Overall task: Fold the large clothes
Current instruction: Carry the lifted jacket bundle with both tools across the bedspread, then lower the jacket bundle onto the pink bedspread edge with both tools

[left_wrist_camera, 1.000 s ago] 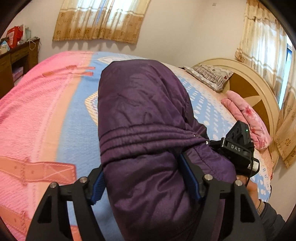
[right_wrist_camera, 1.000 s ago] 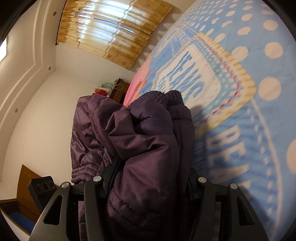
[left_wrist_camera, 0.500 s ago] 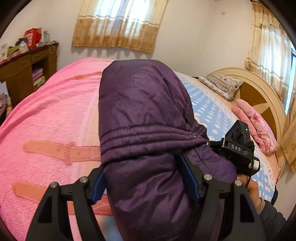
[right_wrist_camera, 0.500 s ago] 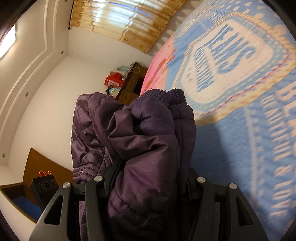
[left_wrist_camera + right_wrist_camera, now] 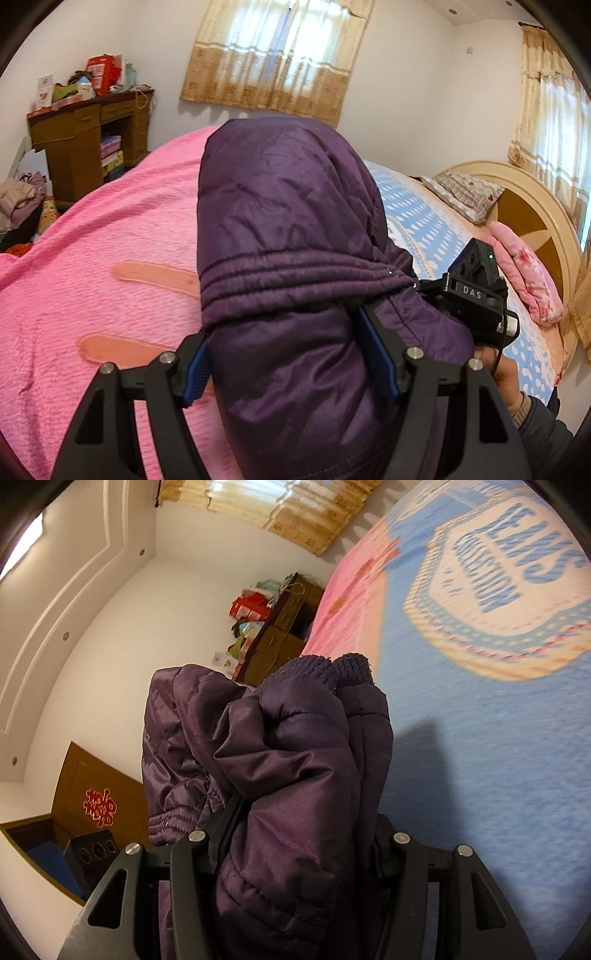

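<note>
Purple padded jacket (image 5: 288, 258) bunched above bed (image 5: 110, 258); left gripper (image 5: 295, 354) and right gripper (image 5: 295, 834) each pinch its fabric.

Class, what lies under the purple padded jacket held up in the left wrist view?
Under the purple padded jacket lies the pink-and-blue bedspread; the part directly beneath is covered.

A lived-in bedroom in someone's home: a wide bed (image 5: 92, 258) under a pink and blue printed blanket, a rounded wooden headboard (image 5: 535, 206) with a pillow (image 5: 465, 192) against it, gold curtains (image 5: 273, 55) over the windows, and a cluttered wooden desk (image 5: 85, 136) by the wall.
</note>
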`<action>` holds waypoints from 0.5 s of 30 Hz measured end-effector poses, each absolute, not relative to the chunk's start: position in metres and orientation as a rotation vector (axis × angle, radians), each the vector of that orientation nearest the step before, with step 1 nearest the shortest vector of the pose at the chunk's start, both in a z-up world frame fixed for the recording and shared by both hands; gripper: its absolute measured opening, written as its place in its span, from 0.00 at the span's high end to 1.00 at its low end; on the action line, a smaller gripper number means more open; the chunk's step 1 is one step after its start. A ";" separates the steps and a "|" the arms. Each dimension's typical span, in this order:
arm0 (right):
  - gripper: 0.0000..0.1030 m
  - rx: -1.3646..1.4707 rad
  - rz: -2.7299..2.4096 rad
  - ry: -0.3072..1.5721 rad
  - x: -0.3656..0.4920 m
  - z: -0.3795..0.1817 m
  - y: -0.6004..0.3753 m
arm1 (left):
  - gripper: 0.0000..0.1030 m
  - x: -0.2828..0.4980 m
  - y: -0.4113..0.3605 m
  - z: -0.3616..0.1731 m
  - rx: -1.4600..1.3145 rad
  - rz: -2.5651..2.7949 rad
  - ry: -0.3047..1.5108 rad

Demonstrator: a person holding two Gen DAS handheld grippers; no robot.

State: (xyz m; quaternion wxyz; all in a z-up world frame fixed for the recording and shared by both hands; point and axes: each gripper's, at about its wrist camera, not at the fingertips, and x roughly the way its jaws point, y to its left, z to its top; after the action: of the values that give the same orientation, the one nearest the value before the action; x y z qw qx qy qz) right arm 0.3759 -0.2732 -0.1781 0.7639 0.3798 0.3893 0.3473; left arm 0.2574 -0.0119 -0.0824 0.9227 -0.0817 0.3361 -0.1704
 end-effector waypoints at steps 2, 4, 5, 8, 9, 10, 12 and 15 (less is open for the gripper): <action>0.47 0.816 0.777 0.856 0.384 -0.177 -0.257 | 0.28 0.256 -0.002 -0.082 -0.176 -0.332 0.685; 0.47 0.806 0.798 0.867 0.388 -0.177 -0.241 | 0.28 0.254 0.009 -0.082 -0.186 -0.309 0.678; 0.47 0.800 0.810 0.874 0.391 -0.176 -0.231 | 0.28 0.254 0.015 -0.082 -0.192 -0.297 0.675; 0.47 0.777 0.841 0.896 0.401 -0.175 -0.206 | 0.28 0.252 0.030 -0.085 -0.214 -0.264 0.671; 0.47 0.771 0.849 0.903 0.403 -0.174 -0.198 | 0.28 0.252 0.036 -0.086 -0.223 -0.252 0.670; 0.47 0.762 0.859 0.911 0.407 -0.174 -0.189 | 0.28 0.252 0.039 -0.087 -0.229 -0.242 0.670; 0.47 0.744 0.881 0.930 0.414 -0.175 -0.170 | 0.28 0.251 0.050 -0.089 -0.246 -0.215 0.670; 0.47 0.722 0.908 0.952 0.431 -0.173 -0.142 | 0.28 0.250 0.067 -0.093 -0.264 -0.181 0.668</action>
State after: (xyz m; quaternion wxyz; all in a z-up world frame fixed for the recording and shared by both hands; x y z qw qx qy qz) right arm 0.4310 -0.1423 -0.1733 0.7315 0.3281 0.4324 0.4126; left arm 0.2499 0.0667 -0.0930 0.9322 -0.1291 0.3264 -0.0885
